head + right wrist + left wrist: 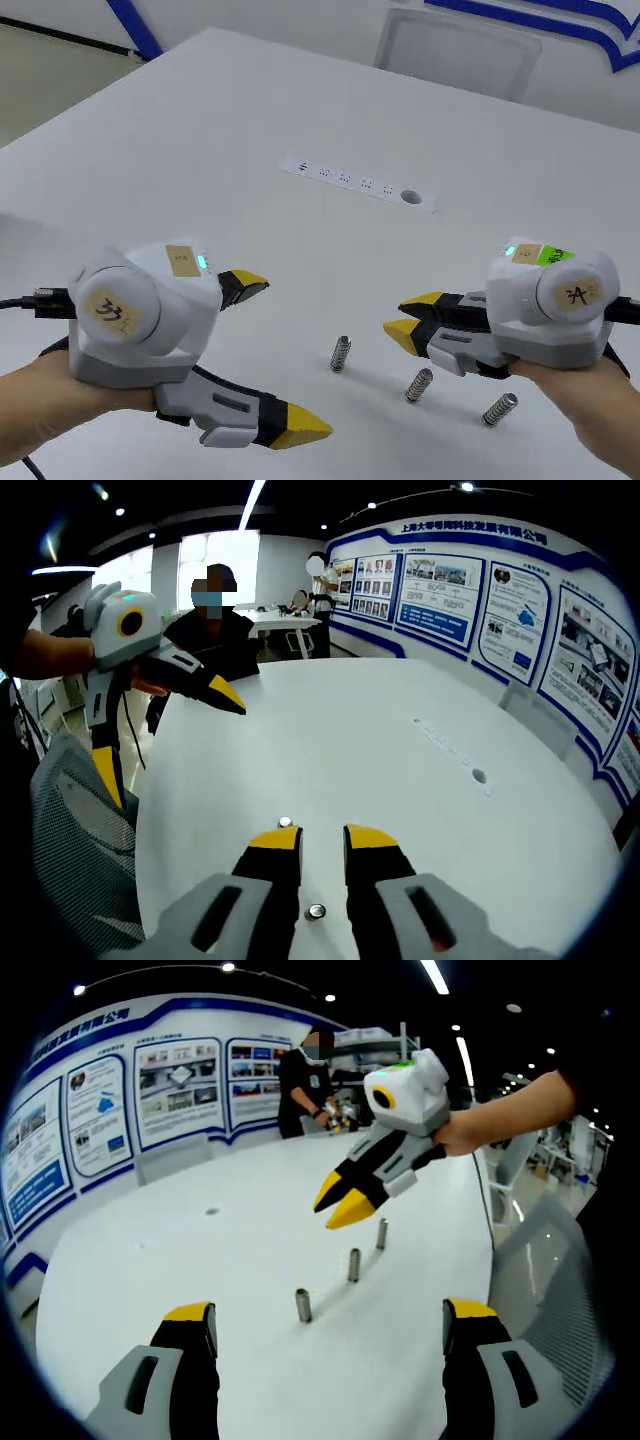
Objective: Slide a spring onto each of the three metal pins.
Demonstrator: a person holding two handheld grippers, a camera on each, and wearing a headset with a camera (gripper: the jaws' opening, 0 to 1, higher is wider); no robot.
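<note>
Seemingly already spring-clad, the pins point(419, 384) could be toppled if brushed by the narrowly parted right tool point(410, 317); the left tool point(275, 352) is held wide.

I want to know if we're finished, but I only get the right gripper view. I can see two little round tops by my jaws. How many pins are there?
Observer: Three pins stand in a row on the table. The head view has them all.
Operator: Do they have springs on?
Observer: In the head view each one looks coiled from top to bottom, so the springs seem to be on.
Operator: Is my gripper touching them?
Observer: No. In the left gripper view the right gripper hangs above the pins, apart from them.
</note>
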